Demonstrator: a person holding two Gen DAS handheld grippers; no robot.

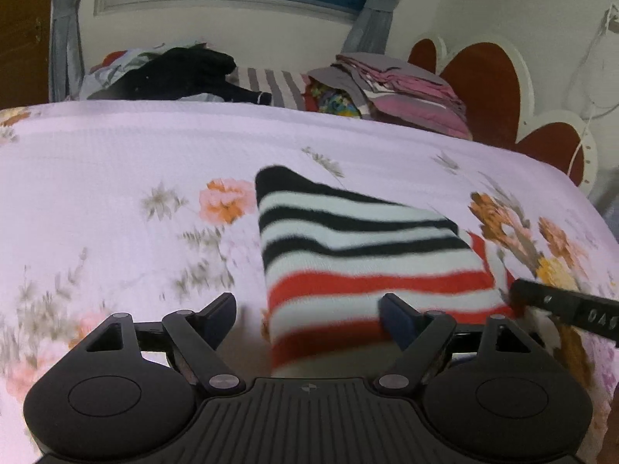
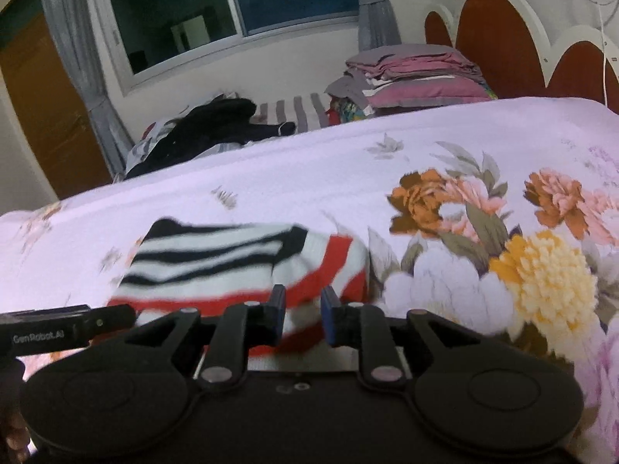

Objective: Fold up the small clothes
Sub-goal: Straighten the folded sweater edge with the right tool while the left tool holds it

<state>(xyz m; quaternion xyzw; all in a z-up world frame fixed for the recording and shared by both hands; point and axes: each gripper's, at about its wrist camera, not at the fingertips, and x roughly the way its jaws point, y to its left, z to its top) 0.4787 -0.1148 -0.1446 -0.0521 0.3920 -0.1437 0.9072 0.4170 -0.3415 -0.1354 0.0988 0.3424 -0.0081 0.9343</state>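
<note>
The striped garment point(image 1: 363, 259) is lying on the floral bedspread point(image 1: 116, 162), already looking folded into a compact block with a red-striped layer poking out along its right side, so I'm judging most of the fold done and a last tuck or tidy-up remaining. The left gripper point(image 1: 309, 309) is hovering at the garment's near edge, jaws spread wide and gripping nothing. The right gripper point(image 2: 303, 305) is sitting at the near red-striped corner with a narrow gap between its pads; motion blur is hiding whether cloth is pinched, so I cannot tell. Bedspread is lying bare left of and beyond the garment; the clothes pile point(image 1: 402, 85) and headboard point(image 1: 483, 81) are sitting well apart.
</note>
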